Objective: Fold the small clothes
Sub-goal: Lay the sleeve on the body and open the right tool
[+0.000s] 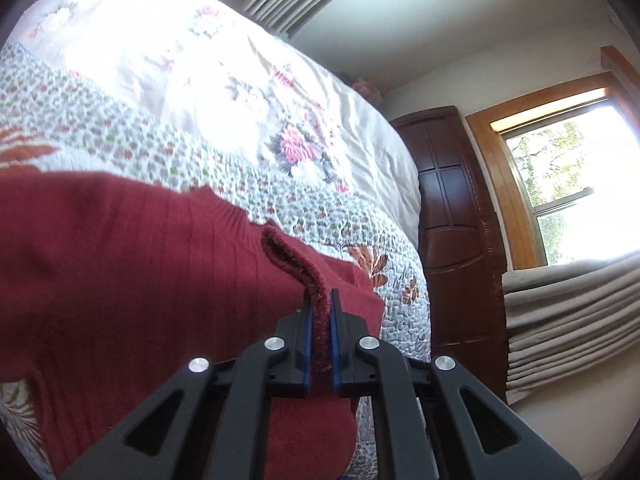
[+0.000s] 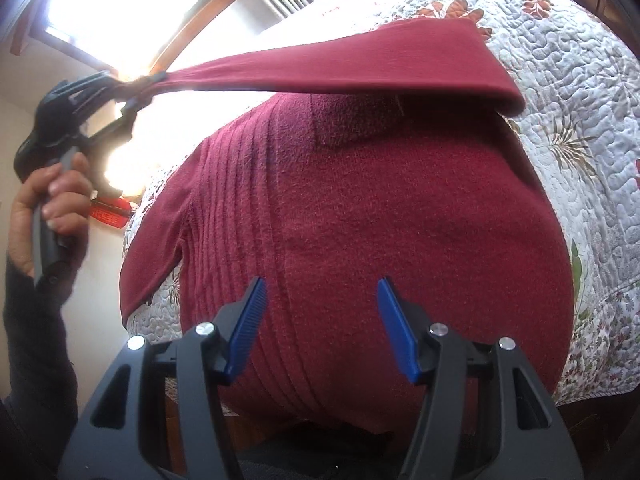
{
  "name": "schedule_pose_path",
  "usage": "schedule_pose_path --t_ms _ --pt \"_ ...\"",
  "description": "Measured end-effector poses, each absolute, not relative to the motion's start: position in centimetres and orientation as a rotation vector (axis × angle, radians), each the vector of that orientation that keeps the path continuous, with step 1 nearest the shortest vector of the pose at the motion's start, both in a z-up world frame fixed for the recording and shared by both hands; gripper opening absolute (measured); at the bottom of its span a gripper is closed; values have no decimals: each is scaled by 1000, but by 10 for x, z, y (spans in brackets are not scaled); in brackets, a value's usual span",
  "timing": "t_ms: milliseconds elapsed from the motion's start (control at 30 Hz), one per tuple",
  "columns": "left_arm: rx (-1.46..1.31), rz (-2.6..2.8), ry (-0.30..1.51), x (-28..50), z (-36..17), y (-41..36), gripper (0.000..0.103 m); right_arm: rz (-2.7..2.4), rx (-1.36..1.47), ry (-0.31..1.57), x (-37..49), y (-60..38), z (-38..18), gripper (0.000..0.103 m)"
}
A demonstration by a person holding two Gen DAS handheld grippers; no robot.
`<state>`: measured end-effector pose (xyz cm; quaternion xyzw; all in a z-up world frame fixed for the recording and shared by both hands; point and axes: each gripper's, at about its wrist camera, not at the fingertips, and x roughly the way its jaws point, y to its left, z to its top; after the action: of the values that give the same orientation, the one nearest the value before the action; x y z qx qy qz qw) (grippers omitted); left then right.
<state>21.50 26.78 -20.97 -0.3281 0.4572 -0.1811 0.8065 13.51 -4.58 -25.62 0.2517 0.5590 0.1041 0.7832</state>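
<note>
Dark red knit sweater (image 2: 400, 208), flat on quilt, 1 sleeve (image 2: 340, 70) lifted taut

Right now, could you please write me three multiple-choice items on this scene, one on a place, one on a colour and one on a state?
1. Where does the body of the sweater lie?
A. on the quilted bedspread
B. on the floor
C. on the windowsill

2. What colour are the pads on the right tongs?
A. red
B. blue
C. white

3. In what state are the left tongs?
A. wide open above the bed
B. shut on nothing
C. shut on the sweater's sleeve

Answers:
1 A: the right wrist view shows the red knit spread over the floral quilt.
2 B: both inner faces of the open fingers are blue.
3 C: the left wrist view shows a red ribbed edge pinched between the closed fingers, and the right view shows the sleeve stretched up from the body to them.
</note>
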Motion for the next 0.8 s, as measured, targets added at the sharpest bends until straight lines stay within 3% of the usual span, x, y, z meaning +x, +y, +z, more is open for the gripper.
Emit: schedule_pose_path --t_ms 267,800 --pt "-728 -290 923 210 -199 345 6 239 543 1216 134 -37 -260 59" --pt "-774 -150 1088 201 -321 388 6 227 531 1232 129 -35 -258 59"
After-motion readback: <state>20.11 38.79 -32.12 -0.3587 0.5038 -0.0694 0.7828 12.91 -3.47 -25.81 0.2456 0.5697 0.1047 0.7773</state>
